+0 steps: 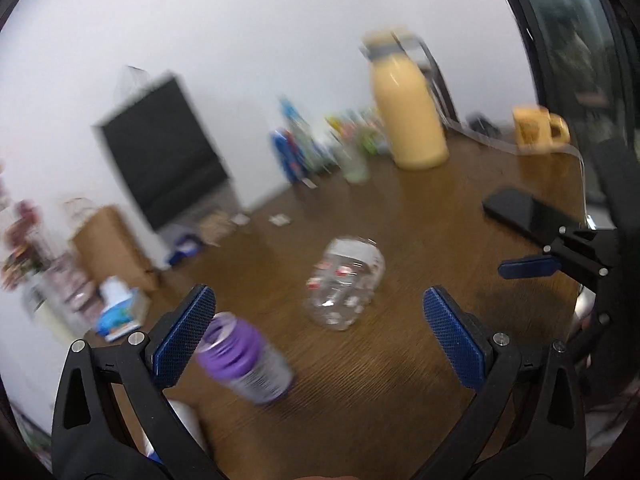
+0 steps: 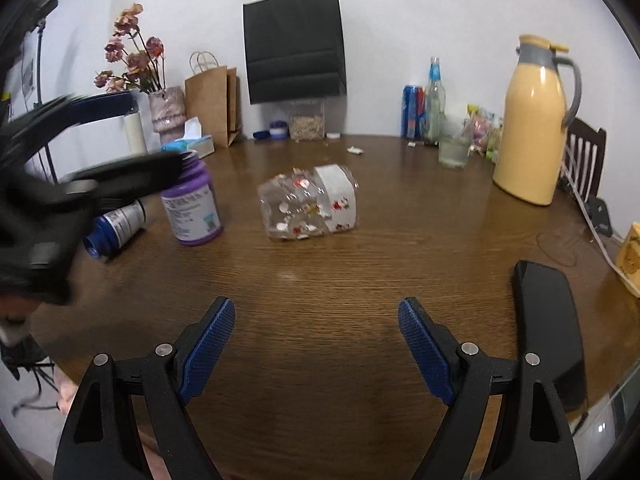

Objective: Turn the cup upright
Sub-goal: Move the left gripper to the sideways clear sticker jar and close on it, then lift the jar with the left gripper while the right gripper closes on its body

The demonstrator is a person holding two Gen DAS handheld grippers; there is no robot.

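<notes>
On the wooden table, a purple jar stands left of centre, a blue bottle lying just beside it. A yellow thermos rises at the upper right; a black phone lies lower right. A black paper bag hangs at top centre, dried flowers upper left.
</notes>
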